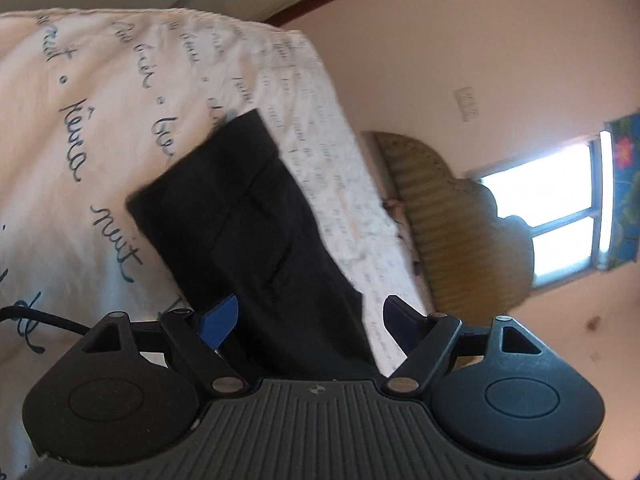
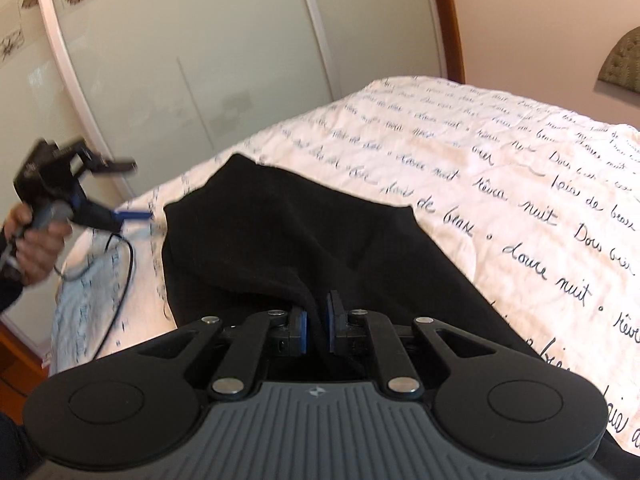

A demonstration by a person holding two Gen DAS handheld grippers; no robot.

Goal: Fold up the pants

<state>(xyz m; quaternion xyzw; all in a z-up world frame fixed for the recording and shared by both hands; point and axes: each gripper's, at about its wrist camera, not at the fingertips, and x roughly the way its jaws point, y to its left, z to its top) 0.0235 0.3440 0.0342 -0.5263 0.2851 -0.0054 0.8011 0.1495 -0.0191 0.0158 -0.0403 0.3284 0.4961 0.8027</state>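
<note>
Here | matte black pants (image 2: 280, 240) | right claw (image 2: 316, 324) pinches soft fold

printed in dark blue cursive across the white bedcover (image 2: 460, 168): "douce nuit", "nuit", "de beaux", repeated in rows with dots between. same script on the bedcover (image 1: 80, 100) in the left wrist view: "rêves", "nuit". remaining words too blurred or distorted to read. small round emblem on each grey gripper housing, not legible as text.
</note>
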